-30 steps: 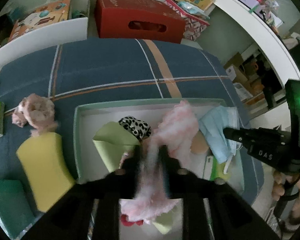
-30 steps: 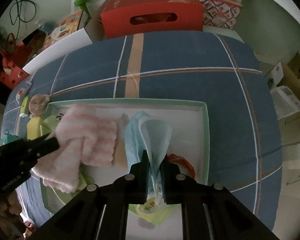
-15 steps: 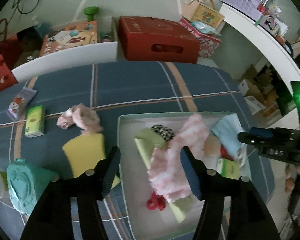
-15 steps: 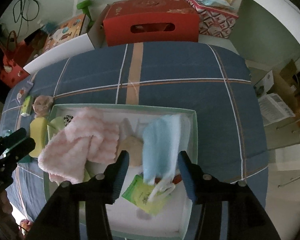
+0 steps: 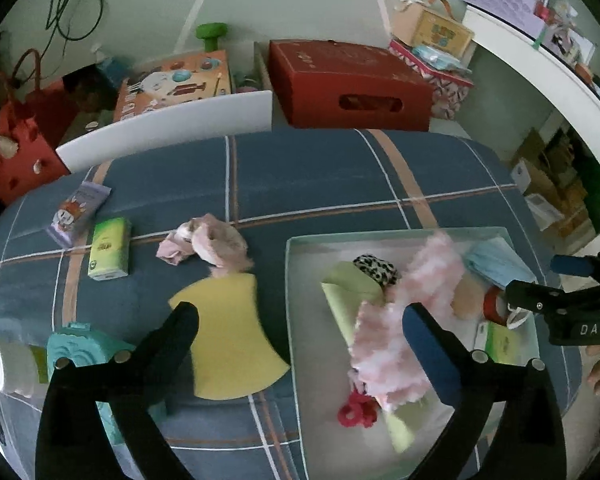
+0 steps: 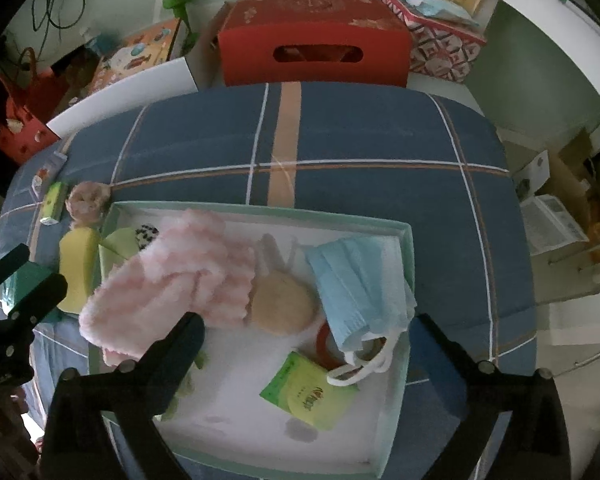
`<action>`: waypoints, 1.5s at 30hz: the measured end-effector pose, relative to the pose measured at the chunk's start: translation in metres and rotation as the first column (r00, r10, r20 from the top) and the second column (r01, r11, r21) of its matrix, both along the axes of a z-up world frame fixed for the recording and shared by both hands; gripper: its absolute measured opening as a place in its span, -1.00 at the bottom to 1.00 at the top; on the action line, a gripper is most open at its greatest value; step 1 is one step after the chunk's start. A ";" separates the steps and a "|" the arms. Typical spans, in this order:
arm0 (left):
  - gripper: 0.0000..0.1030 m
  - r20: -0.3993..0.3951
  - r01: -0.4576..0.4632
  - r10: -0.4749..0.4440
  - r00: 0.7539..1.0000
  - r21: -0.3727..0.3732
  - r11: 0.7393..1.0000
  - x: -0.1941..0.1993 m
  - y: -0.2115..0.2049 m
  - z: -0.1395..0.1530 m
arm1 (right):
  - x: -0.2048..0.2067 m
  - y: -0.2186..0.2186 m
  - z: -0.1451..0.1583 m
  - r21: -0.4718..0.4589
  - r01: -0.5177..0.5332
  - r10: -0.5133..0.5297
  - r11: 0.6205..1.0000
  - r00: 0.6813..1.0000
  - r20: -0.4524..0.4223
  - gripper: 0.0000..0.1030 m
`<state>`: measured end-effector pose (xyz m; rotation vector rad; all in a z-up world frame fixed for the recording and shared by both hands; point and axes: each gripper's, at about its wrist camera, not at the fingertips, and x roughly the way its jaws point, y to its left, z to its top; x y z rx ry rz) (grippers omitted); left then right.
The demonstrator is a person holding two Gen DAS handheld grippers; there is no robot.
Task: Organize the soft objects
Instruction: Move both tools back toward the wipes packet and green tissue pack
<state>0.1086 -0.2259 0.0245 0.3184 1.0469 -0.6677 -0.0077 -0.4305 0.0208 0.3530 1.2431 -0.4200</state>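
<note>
Pink fluffy fabric, a striped fleece cloth (image 6: pixel 172 280), lies crumpled inside the shallow white tray with a pale green rim (image 6: pixel 408 248), draped over the tray's left half and over a folded light green cloth (image 5: pixel 350 292). A black-and-white spotted scrunchie (image 5: pixel 374 270) peeks out just beside the green cloth, and a red scrunchie (image 5: pixel 354 410) sits near the pink cloth's lower end. A round beige pad (image 6: pixel 282 304) touches the pink cloth's right edge. Beside it lies a light blue pleated face mask (image 6: pixel 356 280) with white ear loops, partly covering a red ring-shaped item (image 6: pixel 324 344). A green tissue packet (image 6: pixel 308 394) lies flat on the tray floor below the mask.

The left gripper (image 5: pixel 300 320) hangs above the tray's left rim; its jaws are opening wide, nothing pressed between them, the pink cloth lying free below. The right gripper (image 6: pixel 308 332) hangs over the tray's right half, jaws likewise opening, with the mask lying loose between and beneath them.

Outside the tray, on the dark blue plaid tablecloth (image 5: pixel 320 176), lie a yellow curved sponge (image 5: pixel 228 340), a crumpled pinkish cloth bundle (image 5: pixel 208 240), a second green packet (image 5: pixel 110 248), a purple packet (image 5: pixel 78 208) and a teal moulded item (image 5: pixel 84 354).
</note>
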 end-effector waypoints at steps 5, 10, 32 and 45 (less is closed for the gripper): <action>0.97 0.006 -0.007 0.007 1.000 0.002 1.000 0.007 0.010 0.008 | 0.003 0.003 0.004 -0.009 0.011 -0.011 1.000 1.000 0.006 1.00; 0.97 0.000 -0.005 0.005 1.000 -0.008 1.000 0.020 0.026 0.020 | 0.006 0.006 0.010 -0.007 0.024 -0.024 1.000 0.999 0.031 1.00; 0.98 0.057 -0.178 0.179 0.982 -0.023 0.984 0.114 0.178 0.068 | 0.075 0.094 0.054 -0.009 -0.120 0.120 0.993 0.987 0.106 1.00; 0.97 0.014 -0.315 0.315 0.949 0.006 0.949 0.170 0.265 0.059 | 0.159 0.186 0.070 0.020 -0.273 0.269 0.962 0.956 0.115 1.00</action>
